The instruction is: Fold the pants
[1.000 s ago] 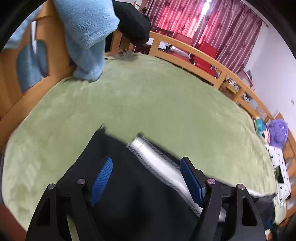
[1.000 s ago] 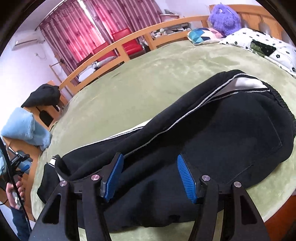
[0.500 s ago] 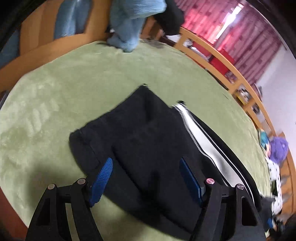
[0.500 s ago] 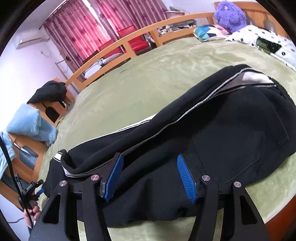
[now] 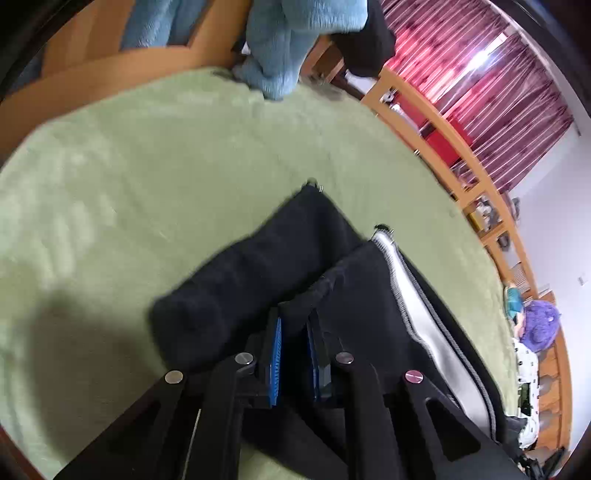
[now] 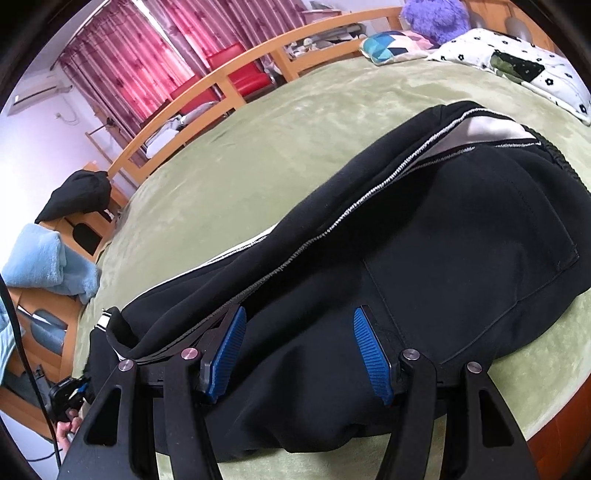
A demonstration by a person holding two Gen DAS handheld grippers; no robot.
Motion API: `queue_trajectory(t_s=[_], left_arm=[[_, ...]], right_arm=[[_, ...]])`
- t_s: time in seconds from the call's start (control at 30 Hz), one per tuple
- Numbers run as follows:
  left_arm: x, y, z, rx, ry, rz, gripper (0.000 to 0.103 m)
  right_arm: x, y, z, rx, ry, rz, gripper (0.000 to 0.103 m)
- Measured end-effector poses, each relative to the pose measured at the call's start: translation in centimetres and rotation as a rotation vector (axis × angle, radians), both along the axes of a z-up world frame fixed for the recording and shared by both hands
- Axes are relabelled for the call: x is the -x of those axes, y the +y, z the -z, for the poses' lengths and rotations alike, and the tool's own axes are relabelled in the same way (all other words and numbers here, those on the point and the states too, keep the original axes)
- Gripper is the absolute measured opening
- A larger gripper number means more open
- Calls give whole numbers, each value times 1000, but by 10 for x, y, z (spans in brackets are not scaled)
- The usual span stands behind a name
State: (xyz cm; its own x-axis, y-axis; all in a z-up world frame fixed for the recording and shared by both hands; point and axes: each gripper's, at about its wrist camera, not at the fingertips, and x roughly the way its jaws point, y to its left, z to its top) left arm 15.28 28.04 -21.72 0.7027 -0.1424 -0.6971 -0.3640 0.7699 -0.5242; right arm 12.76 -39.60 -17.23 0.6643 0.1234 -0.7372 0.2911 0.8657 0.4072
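Note:
Black pants (image 6: 424,251) with a white side stripe lie lengthwise on the green bedspread (image 6: 258,147), legs stacked, waistband at the far right. In the left wrist view the leg ends (image 5: 266,266) lie ahead, the white stripe (image 5: 417,314) on their right. My left gripper (image 5: 293,332) is shut on a fold of the black fabric near the leg ends. My right gripper (image 6: 299,347) is open, its blue pads (image 6: 369,354) just above the pants near the thigh, holding nothing.
A wooden bed rail (image 6: 229,85) runs along the far side. A light blue blanket (image 5: 288,48) and a dark garment (image 6: 77,195) hang at the bed's foot end. A patterned pillow (image 6: 517,70) and a purple plush toy (image 6: 436,14) lie beyond the waistband.
My left gripper has closed from open onto the black fabric at the leg ends. The right gripper has stayed open and barely moved over the pants.

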Motion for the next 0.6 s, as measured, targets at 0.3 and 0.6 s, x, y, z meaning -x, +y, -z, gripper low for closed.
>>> queue_trajectory(t_s=[0.3, 0.6], left_arm=[[50, 37, -2, 34, -15, -73, 12], [44, 4, -35, -264, 84, -47, 38]], right_arm=[[-1, 18, 0, 74, 13, -38, 60], [1, 26, -2, 130, 12, -103, 60]])
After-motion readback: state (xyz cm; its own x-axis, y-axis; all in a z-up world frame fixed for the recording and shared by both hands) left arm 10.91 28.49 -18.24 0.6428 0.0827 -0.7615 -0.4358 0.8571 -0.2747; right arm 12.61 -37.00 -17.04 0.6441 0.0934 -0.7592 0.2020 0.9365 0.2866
